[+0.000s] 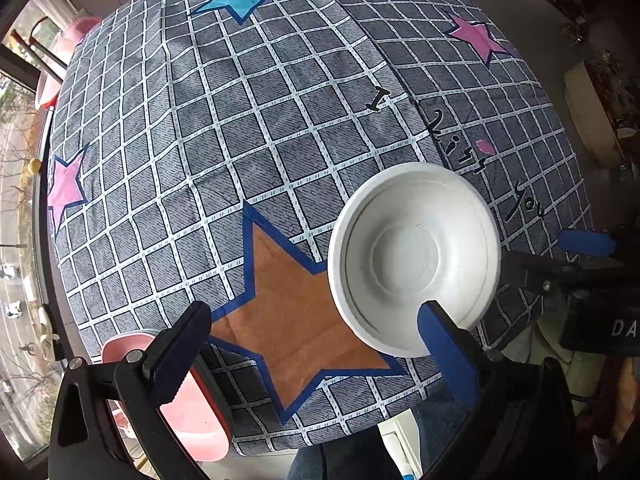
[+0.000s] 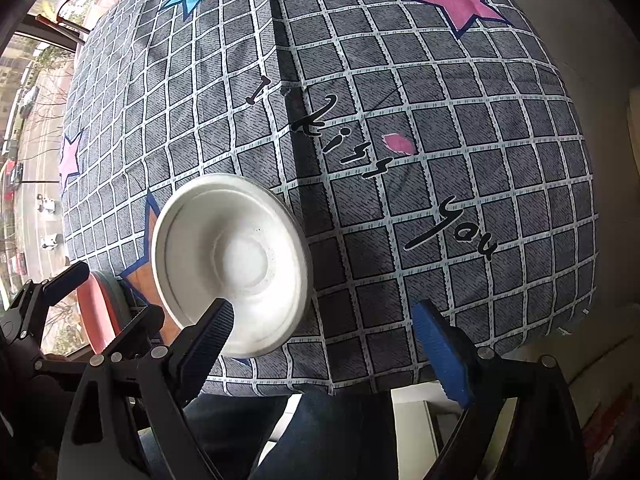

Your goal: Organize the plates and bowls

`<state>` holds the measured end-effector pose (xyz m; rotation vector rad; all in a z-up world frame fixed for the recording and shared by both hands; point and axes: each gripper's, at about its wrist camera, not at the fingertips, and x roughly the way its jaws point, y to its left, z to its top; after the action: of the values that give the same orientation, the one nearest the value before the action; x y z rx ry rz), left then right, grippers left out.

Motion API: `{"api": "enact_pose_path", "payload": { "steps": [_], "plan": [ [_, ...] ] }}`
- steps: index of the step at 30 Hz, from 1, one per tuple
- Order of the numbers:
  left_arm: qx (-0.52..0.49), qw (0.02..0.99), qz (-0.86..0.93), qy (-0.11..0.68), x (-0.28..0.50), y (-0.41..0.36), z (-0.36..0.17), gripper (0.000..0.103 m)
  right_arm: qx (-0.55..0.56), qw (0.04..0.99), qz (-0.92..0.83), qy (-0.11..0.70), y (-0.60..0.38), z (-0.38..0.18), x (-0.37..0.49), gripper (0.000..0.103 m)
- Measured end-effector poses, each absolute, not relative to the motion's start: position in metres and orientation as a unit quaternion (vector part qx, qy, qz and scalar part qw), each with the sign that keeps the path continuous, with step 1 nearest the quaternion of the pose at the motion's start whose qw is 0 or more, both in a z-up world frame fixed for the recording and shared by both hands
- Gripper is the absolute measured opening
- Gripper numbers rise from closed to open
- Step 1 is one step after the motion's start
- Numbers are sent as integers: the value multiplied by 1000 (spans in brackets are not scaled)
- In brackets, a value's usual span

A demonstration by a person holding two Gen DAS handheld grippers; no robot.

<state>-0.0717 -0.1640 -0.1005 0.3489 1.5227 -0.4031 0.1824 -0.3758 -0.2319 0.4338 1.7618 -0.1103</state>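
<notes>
My left gripper (image 1: pixel 316 350) stands with jaws wide apart, ribbed blue pads holding nothing; so does my right gripper (image 2: pixel 328 344). Between them a round white bowl (image 1: pixel 412 256), smooth and ringed inside, sits on the quilted grey checked cloth (image 1: pixel 248 128) over an orange star (image 1: pixel 292 312). Glossy pink plates (image 1: pixel 196 412), stacked, lie at the cloth's near-left edge, under my left finger.

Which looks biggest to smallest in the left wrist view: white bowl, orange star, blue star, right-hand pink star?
1. Orange star
2. White bowl, nearly as large; being raised nearer the camera may inflate it
3. Blue star
4. Pink star
</notes>
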Motion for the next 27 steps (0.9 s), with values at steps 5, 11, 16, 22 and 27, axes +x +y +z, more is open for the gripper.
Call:
{"api": "enact_pose_path", "payload": {
  "steps": [5, 11, 16, 22, 27],
  "plan": [
    [162, 694, -186, 677, -72, -165, -91, 103, 188, 639, -56, 744, -388, -216, 186, 103],
    [170, 703, -192, 664, -69, -171, -92, 103, 177, 646, -69, 739, -398, -205, 189, 103],
    [170, 709, -189, 658, -67, -170, -89, 103, 195, 641, -78, 738, -403, -207, 189, 103],
    [172, 713, -189, 653, -69, -170, -88, 103, 201, 638, -85, 739, -405, -207, 183, 103],
    [175, 716, -188, 649, -69, -169, -86, 103, 201, 634, -90, 741, -402, -207, 176, 103]
  ]
}}
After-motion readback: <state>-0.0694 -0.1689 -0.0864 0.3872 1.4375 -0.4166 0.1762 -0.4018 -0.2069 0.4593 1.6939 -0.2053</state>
